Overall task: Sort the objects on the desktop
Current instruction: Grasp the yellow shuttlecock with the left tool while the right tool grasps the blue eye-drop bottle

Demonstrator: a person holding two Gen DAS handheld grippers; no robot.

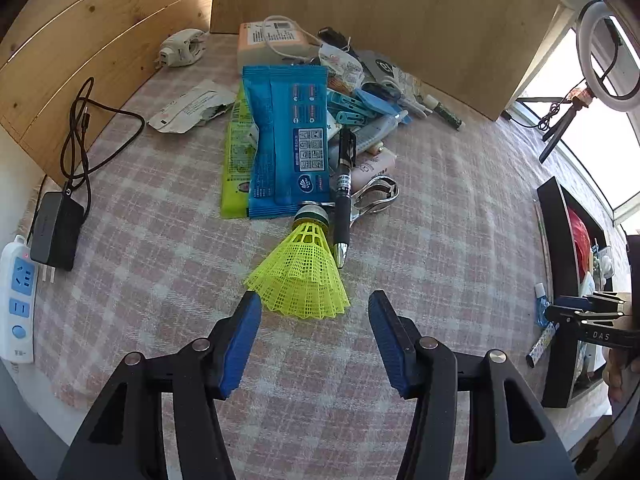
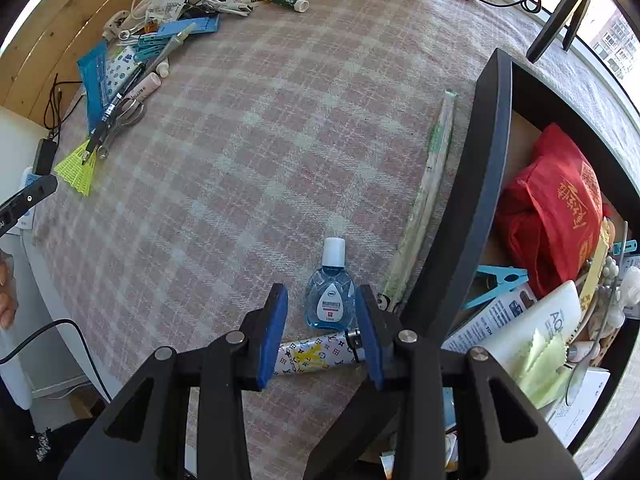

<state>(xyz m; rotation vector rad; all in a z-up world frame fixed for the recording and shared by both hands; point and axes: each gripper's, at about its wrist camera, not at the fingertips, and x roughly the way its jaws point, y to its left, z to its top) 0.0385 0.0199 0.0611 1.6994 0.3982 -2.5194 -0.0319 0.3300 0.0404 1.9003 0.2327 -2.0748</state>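
A yellow plastic shuttlecock (image 1: 298,276) lies on the checked cloth, its skirt just ahead of my left gripper (image 1: 316,312). That gripper is open and touches nothing. Behind the shuttlecock is a pile: a blue wipes pack (image 1: 286,140), a black pen (image 1: 343,196) and metal nail clippers (image 1: 376,196). My right gripper (image 2: 322,300) points down, open, with a small blue eye-drop bottle (image 2: 330,300) lying between its pads. The right pad is close to the bottle and the left pad stands apart. A patterned tube (image 2: 316,354) lies under the fingers.
A black box (image 2: 488,160) at the right holds a red bag (image 2: 556,208), clips and packets. A long thin wrapper (image 2: 424,200) lies along its wall. A power strip (image 1: 18,300), adapter (image 1: 56,236) and cable sit at the left edge. Wooden panels (image 1: 360,0) close the back.
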